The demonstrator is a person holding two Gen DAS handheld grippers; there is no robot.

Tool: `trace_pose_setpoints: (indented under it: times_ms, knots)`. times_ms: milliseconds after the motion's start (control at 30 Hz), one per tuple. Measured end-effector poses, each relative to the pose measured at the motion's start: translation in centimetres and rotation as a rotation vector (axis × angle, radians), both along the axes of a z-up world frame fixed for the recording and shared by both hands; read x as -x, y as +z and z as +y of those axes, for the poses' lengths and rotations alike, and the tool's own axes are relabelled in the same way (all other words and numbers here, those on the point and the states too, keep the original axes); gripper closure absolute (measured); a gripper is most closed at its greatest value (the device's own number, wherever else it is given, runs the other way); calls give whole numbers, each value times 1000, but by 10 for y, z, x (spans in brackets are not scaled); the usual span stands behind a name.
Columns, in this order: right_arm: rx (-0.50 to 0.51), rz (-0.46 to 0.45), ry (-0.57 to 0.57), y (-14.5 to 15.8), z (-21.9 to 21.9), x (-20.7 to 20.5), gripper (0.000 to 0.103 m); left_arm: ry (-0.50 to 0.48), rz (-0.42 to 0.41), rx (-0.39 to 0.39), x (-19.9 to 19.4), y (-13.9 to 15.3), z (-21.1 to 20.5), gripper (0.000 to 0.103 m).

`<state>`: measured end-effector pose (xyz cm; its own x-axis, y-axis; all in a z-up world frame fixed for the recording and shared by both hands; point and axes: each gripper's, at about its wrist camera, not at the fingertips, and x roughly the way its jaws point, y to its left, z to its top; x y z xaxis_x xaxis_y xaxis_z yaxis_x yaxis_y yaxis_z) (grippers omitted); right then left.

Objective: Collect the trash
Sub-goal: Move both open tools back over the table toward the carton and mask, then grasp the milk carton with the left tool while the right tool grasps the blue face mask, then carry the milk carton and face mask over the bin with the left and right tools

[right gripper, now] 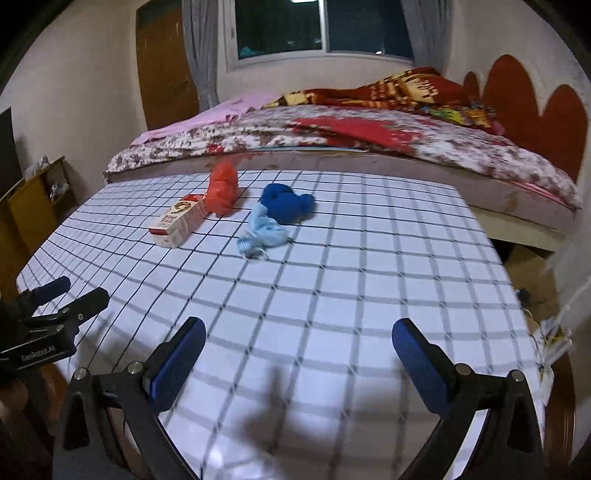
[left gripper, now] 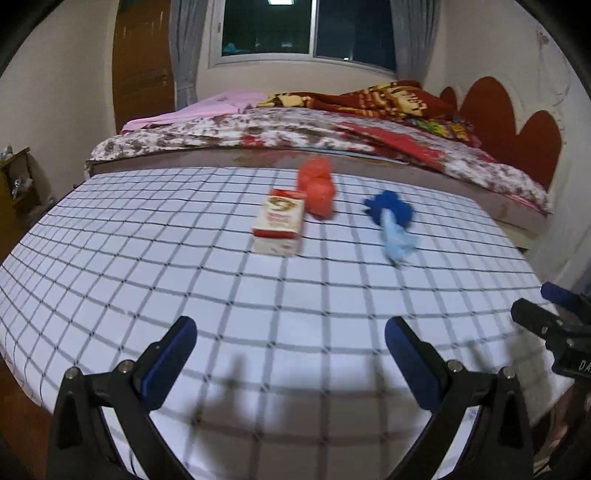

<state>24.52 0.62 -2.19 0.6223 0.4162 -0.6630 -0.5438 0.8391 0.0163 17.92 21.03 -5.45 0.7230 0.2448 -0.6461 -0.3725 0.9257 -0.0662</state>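
Note:
Four pieces of trash lie at the far middle of the checked tablecloth (left gripper: 184, 266) (right gripper: 369, 266): a red-and-white carton (left gripper: 279, 225) (right gripper: 181, 221), a crumpled red bag (left gripper: 317, 186) (right gripper: 221, 188), a dark blue crumpled wad (left gripper: 388, 208) (right gripper: 286, 201) and a light blue face mask (left gripper: 399, 240) (right gripper: 264, 232). My left gripper (left gripper: 291, 332) is open and empty over the near part of the table. My right gripper (right gripper: 299, 336) is open and empty too; it also shows at the right edge of the left wrist view (left gripper: 550, 317). The left gripper shows at the left edge of the right wrist view (right gripper: 70, 299).
A bed (left gripper: 295, 133) (right gripper: 332, 133) with floral and red blankets stands right behind the table. A wooden shelf (right gripper: 40, 199) is at the left. A window (left gripper: 306, 29) and a brown door (left gripper: 142, 70) are at the back. Clutter lies on the floor at right (right gripper: 550, 336).

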Motion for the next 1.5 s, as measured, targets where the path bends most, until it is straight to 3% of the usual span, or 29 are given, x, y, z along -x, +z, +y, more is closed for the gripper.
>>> trace_pose_setpoints:
  times_ms: [267,400,533,600,633,700,800,967,1033,1267,1500]
  knots:
    - [30,62,34,-30,76,-74,10,22,46,13,-56,-18,45,3]
    - [39,97,28,-41,98,-103,15,-3,83,48,-87,-29,57,19]
    - [50,109,22,-49,114,-119,16,-17,97,76,-107,-34,64,19]
    - [58,112,24,-52,121,-124,24,-22,94,82,-114,-34,64,20]
    - [63,117,23,-54,123,-128,26,-28,100,81,-118,-35,64,22]
    - [62,142,23,-57,127,-135,37,-44,120,96,-128,-38,65,36]
    - [68,149,19,-60,129,-137,42,-50,142,98,-136,-41,65,48]
    - [77,127,35,-58,124,-129,55,-82,114,82,-119,-38,58,50]
    - [53,115,46,-55,116,-122,56,-88,101,49,-104,-34,51,50]
    - [-16,73,58,-37,86,-89,56,-92,61,74,-64,-20,41,50]
    - [-81,26,29,-11,41,-54,56,-150,13,44,-36,2,-6,50]
